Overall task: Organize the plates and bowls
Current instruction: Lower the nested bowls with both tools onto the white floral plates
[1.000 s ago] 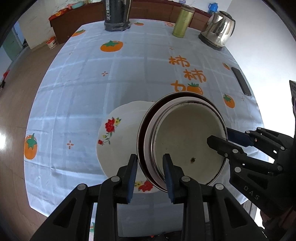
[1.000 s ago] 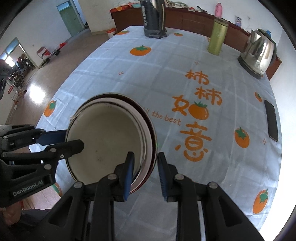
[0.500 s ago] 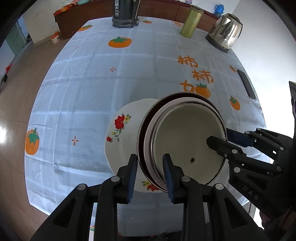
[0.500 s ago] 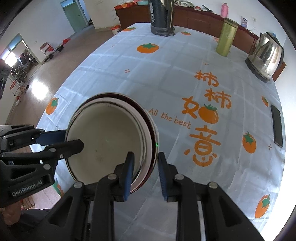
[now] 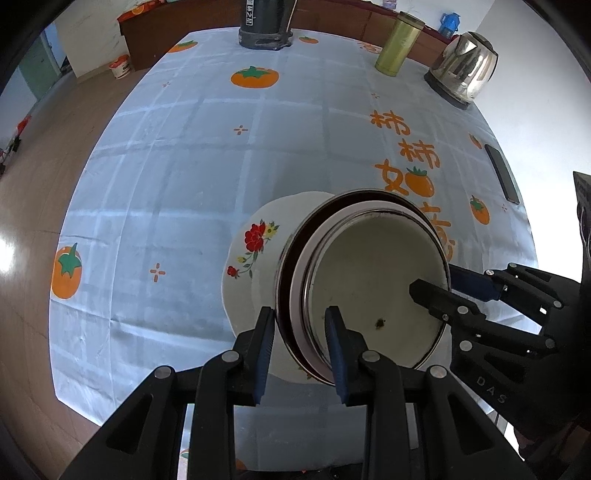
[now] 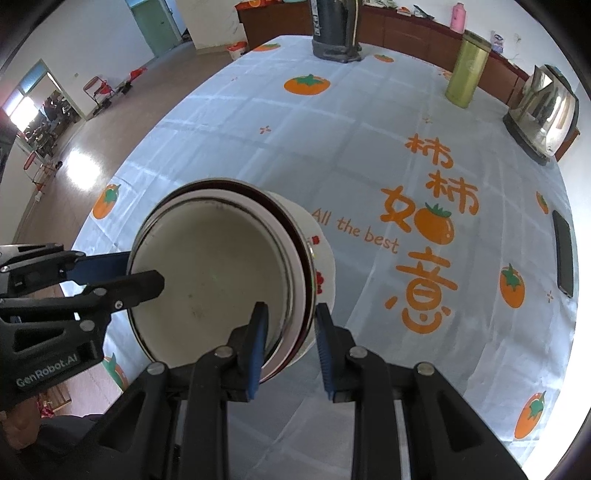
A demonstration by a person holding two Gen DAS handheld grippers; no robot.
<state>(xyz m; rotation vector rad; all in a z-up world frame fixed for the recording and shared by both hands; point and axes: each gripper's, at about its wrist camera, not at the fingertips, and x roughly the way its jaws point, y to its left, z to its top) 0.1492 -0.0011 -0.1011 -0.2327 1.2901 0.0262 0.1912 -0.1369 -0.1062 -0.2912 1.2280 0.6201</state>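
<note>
A stack of nested bowls [image 5: 369,280], cream inside with a dark outer rim, hangs tilted just above a white flowered plate [image 5: 251,258] on the persimmon tablecloth. My left gripper [image 5: 300,343] is shut on the stack's near-left rim, one finger inside and one outside. My right gripper [image 6: 290,339] is shut on the opposite rim of the bowl stack [image 6: 207,273] in the same way. Each gripper shows in the other's view: the right gripper [image 5: 439,286] and the left gripper [image 6: 144,271]. The plate [image 6: 325,266] peeks out past the bowls' right side; most of it is hidden.
Along the far table edge stand a black appliance [image 5: 264,26], a green-gold canister [image 5: 397,50] and a steel kettle [image 5: 463,68]. A black phone [image 5: 502,173] lies near the right edge. The table's near edge is just below the grippers.
Both grippers kept their grip while the bowl stack drifted a little over the plate. The plate's flowered edge now shows beside the bowls in the right wrist view.
</note>
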